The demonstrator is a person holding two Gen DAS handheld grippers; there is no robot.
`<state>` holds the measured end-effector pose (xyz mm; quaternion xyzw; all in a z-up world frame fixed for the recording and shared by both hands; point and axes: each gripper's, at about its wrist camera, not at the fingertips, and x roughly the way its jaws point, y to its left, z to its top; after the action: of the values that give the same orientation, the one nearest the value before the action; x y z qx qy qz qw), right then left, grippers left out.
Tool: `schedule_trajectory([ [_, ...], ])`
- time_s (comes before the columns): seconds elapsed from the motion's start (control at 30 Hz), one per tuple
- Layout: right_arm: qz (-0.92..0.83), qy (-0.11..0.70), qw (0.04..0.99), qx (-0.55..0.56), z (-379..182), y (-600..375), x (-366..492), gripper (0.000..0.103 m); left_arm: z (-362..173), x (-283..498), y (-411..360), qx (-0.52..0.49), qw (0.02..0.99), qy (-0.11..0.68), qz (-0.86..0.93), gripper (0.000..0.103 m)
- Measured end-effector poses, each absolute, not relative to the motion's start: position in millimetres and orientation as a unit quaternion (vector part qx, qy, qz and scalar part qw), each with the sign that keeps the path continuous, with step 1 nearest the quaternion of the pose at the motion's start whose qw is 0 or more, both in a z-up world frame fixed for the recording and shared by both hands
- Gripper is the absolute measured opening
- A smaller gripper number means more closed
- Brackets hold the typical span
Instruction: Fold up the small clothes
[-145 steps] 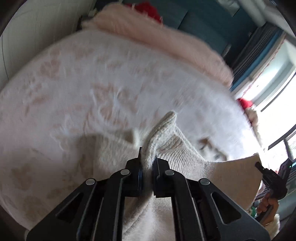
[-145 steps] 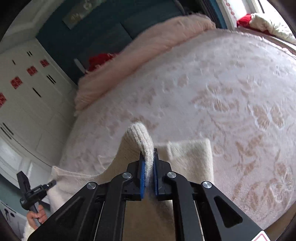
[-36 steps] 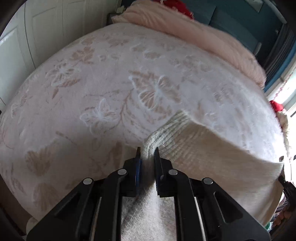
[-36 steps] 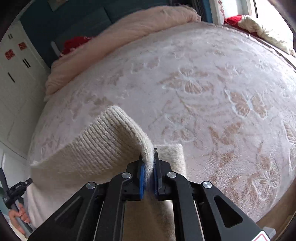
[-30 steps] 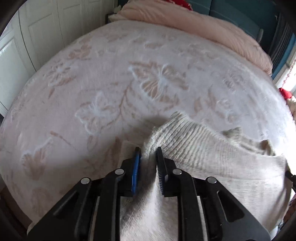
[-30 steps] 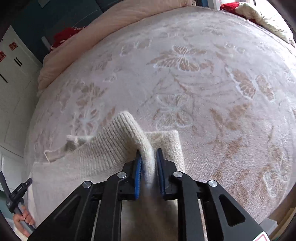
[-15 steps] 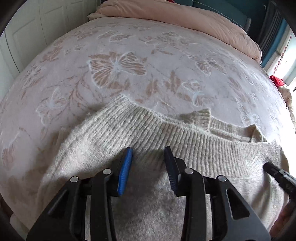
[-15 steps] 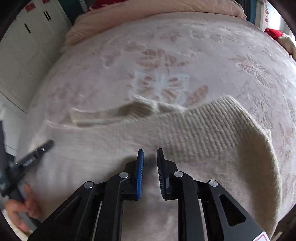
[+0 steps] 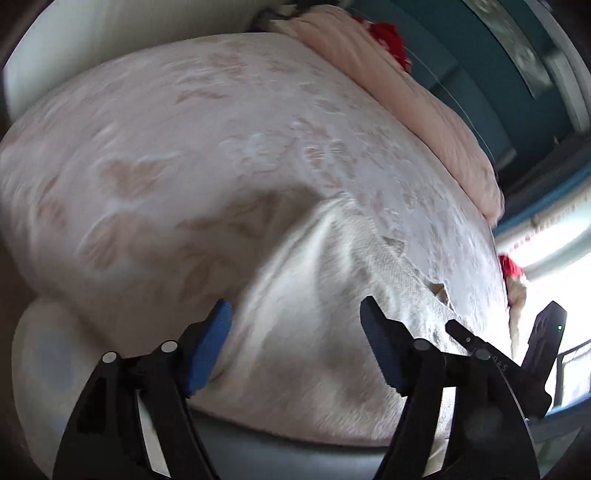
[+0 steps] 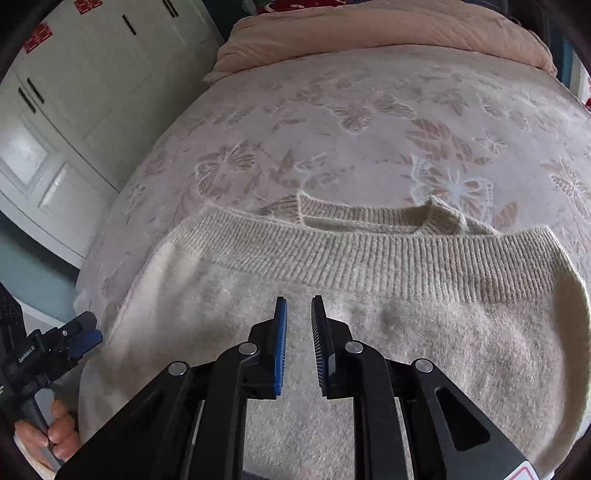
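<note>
My left claw (image 9: 295, 325) hangs over the near edge of the sweater (image 10: 369, 332), its jaws wide and opening, nothing between the pads but air above the knit. My right claw (image 10: 298, 325) sits over the middle of the sweater with its jaws a narrow gap apart and nothing pinched; the blue pads (image 10: 281, 339) stand clear of the wool.

The sweater lies on the bedspread (image 10: 369, 122), near its front edge. It is doubled over: the ribbed hem (image 10: 388, 258) runs across the far side and rests just short of the collar (image 10: 369, 216), which peeks out beyond it. That alignment suggests why both claws are empty: I judge the bottom-to-top fold to be laid, so the cloth no longer needs holding.

In the right view my left hand (image 10: 55, 432) shows at the lower left, gripping its handle beside the sweater's left side. In the left view, which is blurred, the right claw's frame (image 9: 517, 354) shows at the lower right.

The pink quilt (image 10: 369, 33) is bunched at the head of the bed, well apart from the work. I judge the next need is a side-to-side fold or a smoothing pass; the thick knit may spring back if left unpressed.
</note>
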<state>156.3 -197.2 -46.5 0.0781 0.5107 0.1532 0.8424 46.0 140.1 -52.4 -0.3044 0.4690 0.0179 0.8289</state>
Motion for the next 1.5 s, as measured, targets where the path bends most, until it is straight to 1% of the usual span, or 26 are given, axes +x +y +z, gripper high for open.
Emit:
schedule_trajectory([
  [0.07,0.145,0.526,0.836,0.056,-61,-186,160,0.015,-62,37,147,-0.31,0.822,0.476,0.033,0.07],
  [0.17,0.127,0.558,0.818,0.05,-94,-177,158,0.015,-80,32,145,-0.333,0.804,0.489,0.055,0.07],
  [0.2,0.126,0.551,0.823,0.054,-98,-178,158,0.014,-86,34,142,-0.345,0.799,0.49,0.055,0.074],
  [0.23,0.124,0.546,0.827,0.055,-99,-178,158,0.014,-92,35,141,-0.353,0.794,0.492,0.058,0.081],
  [0.33,0.119,0.55,0.826,0.04,-99,-174,159,0.014,-116,43,135,-0.382,0.767,0.512,0.061,0.082],
  [0.4,0.121,0.549,0.826,0.031,-99,-171,157,0.014,-119,48,130,-0.376,0.77,0.511,0.073,0.082],
  [0.43,0.122,0.549,0.826,0.034,-99,-172,157,0.014,-116,50,127,-0.366,0.775,0.51,0.073,0.077],
  [0.47,0.124,0.55,0.825,0.044,-96,-175,157,0.013,-113,52,124,-0.355,0.78,0.509,0.072,0.068],
  [0.5,0.124,0.547,0.826,0.062,-89,-182,155,0.013,-109,54,122,-0.345,0.786,0.508,0.071,0.044],
  [0.53,0.122,0.541,0.828,0.081,-80,-189,148,0.013,-104,56,123,-0.347,0.788,0.505,0.054,0.035],
  [0.63,0.106,0.529,0.836,0.104,-66,-211,137,0.013,-88,54,127,-0.36,0.79,0.495,0.031,0.024],
  [0.7,0.089,0.555,0.823,0.087,-80,-217,137,0.013,-73,53,123,-0.356,0.8,0.483,0.015,0.021],
  [0.73,0.087,0.568,0.815,0.08,-92,-218,138,0.009,-65,53,119,-0.358,0.802,0.478,0.003,0.02],
  [0.8,0.094,0.553,0.823,0.092,-103,-222,137,0.008,-43,55,103,-0.353,0.81,0.468,-0.025,0.019],
  [0.93,0.095,0.548,0.826,0.09,-104,-221,140,0.008,23,59,37,-0.272,0.854,0.433,-0.101,0.019],
  [1.03,0.112,0.54,0.824,0.131,-89,-241,133,0.008,54,61,-20,-0.219,0.866,0.421,-0.155,0.019],
  [1.17,0.104,0.498,0.842,0.182,-60,-292,104,0.013,57,65,-91,-0.162,0.864,0.431,-0.204,0.019],
  [1.27,0.076,0.489,0.847,0.194,-52,-339,79,0.014,31,67,-134,-0.11,0.858,0.454,-0.213,0.021],
  [1.37,0.042,0.496,0.843,0.206,-56,-379,56,0.018,-11,61,-163,-0.075,0.841,0.489,-0.219,0.029],
  [1.4,0.033,0.497,0.84,0.213,-56,-390,48,0.021,-19,52,-164,-0.067,0.84,0.491,-0.221,0.038],
  [1.43,0.032,0.496,0.839,0.223,-54,-400,42,0.027,-21,44,-162,-0.062,0.841,0.488,-0.227,0.052],
  [1.47,0.034,0.491,0.838,0.233,-52,-405,37,0.031,-21,33,-158,-0.053,0.846,0.478,-0.229,0.063],
  [1.5,0.041,0.486,0.837,0.247,-49,-410,34,0.042,-20,21,-150,-0.042,0.856,0.462,-0.226,0.078],
])
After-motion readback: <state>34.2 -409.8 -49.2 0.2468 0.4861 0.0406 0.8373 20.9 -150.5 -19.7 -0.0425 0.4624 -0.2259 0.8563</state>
